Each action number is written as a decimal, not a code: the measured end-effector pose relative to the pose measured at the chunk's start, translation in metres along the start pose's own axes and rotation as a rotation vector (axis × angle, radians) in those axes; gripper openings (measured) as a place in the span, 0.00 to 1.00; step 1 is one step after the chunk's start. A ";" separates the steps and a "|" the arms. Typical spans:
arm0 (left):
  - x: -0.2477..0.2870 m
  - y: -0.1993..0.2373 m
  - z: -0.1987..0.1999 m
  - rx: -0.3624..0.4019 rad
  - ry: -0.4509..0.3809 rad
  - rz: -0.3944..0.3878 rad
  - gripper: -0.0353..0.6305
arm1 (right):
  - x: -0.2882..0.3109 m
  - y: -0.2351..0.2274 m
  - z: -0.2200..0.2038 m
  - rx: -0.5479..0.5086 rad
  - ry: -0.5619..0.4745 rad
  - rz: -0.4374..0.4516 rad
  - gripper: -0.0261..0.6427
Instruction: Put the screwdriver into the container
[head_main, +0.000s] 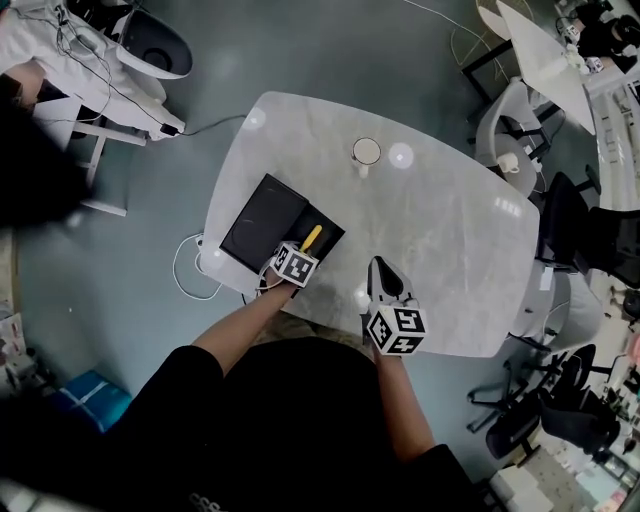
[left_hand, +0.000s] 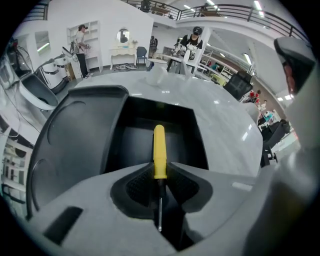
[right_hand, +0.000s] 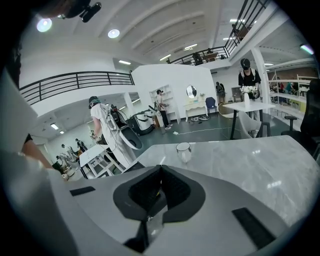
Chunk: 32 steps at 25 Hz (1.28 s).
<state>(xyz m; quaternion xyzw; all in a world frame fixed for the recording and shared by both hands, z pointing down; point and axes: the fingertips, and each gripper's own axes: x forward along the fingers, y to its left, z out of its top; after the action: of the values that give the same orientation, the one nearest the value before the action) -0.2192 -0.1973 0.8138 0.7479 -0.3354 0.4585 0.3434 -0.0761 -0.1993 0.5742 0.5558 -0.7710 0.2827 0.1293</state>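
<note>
The screwdriver (left_hand: 159, 145) has a yellow handle and a thin metal shaft. My left gripper (left_hand: 160, 169) is shut on the handle's lower end, the shaft running back between the jaws. The handle points out over the open black container (left_hand: 150, 131), above its inner tray. In the head view the left gripper (head_main: 303, 250) holds the screwdriver (head_main: 313, 238) over the container (head_main: 262, 222) at the table's near left. My right gripper (head_main: 381, 268) hovers near the table's front edge, apart from the container. Its jaws meet in the right gripper view (right_hand: 160, 168) with nothing between them.
The container's lid (left_hand: 72, 137) lies open to the left of the tray. A small white cup (head_main: 366, 153) stands on the grey marble table (head_main: 450, 240) towards the back. Chairs (head_main: 565, 225) stand at the table's right; a cable (head_main: 190, 270) lies on the floor at left.
</note>
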 end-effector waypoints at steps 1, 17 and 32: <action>0.002 0.000 -0.001 0.005 0.007 -0.003 0.18 | 0.002 -0.003 0.000 0.002 0.004 -0.001 0.06; 0.020 -0.008 -0.003 0.134 0.044 -0.023 0.18 | 0.011 -0.044 -0.026 0.021 0.066 -0.020 0.06; 0.007 -0.021 0.010 0.078 -0.002 -0.027 0.39 | -0.006 -0.025 -0.003 -0.002 -0.024 0.064 0.06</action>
<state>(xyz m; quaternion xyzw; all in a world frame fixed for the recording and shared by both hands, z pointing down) -0.1952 -0.1955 0.8122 0.7655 -0.3075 0.4658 0.3200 -0.0510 -0.1985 0.5805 0.5339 -0.7904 0.2790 0.1113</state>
